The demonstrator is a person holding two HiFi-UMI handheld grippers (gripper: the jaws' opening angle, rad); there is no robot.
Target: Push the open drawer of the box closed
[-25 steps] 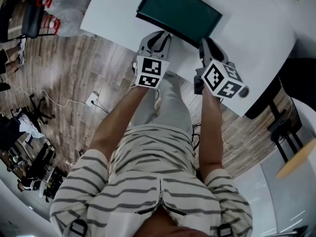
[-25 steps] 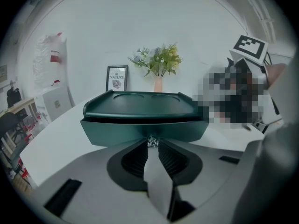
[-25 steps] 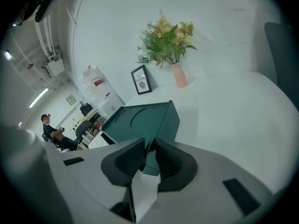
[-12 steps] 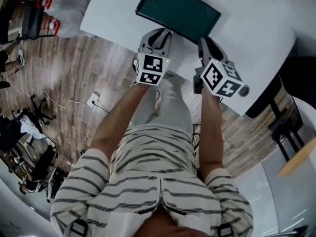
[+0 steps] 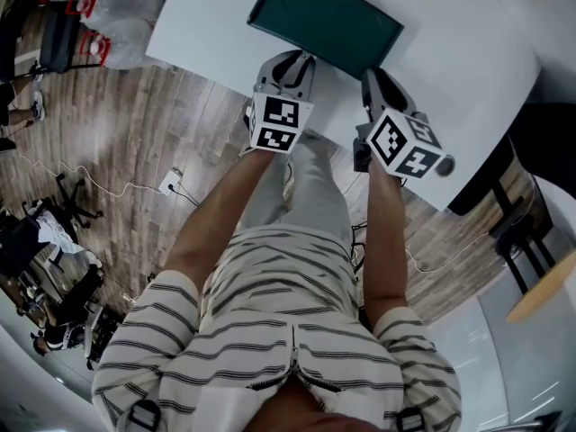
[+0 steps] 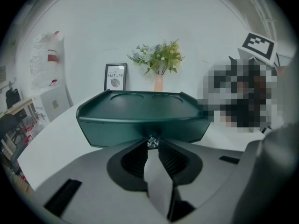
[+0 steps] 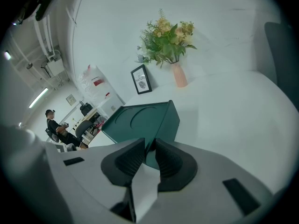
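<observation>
A dark green box (image 5: 324, 21) lies on the white table (image 5: 468, 70), its front facing me. In the left gripper view the box front (image 6: 140, 118) fills the middle, and a small clear knob (image 6: 152, 142) sits right at the tips of my left gripper (image 6: 152, 146), whose jaws are shut to a narrow slit. The left gripper (image 5: 292, 61) meets the box's near edge in the head view. My right gripper (image 5: 373, 77) is at the box's near right corner (image 7: 161, 125), its jaws (image 7: 150, 148) nearly together with nothing between them.
A vase of flowers (image 6: 159, 64) and a small framed print (image 6: 115, 77) stand behind the box. The table edge runs just under both grippers, with wood floor below. A dark chair (image 5: 517, 232) is at the right. A person (image 7: 58, 129) sits far off to the left.
My left gripper has edged slightly forward toward the box front. The right gripper and the box look unmoved.
</observation>
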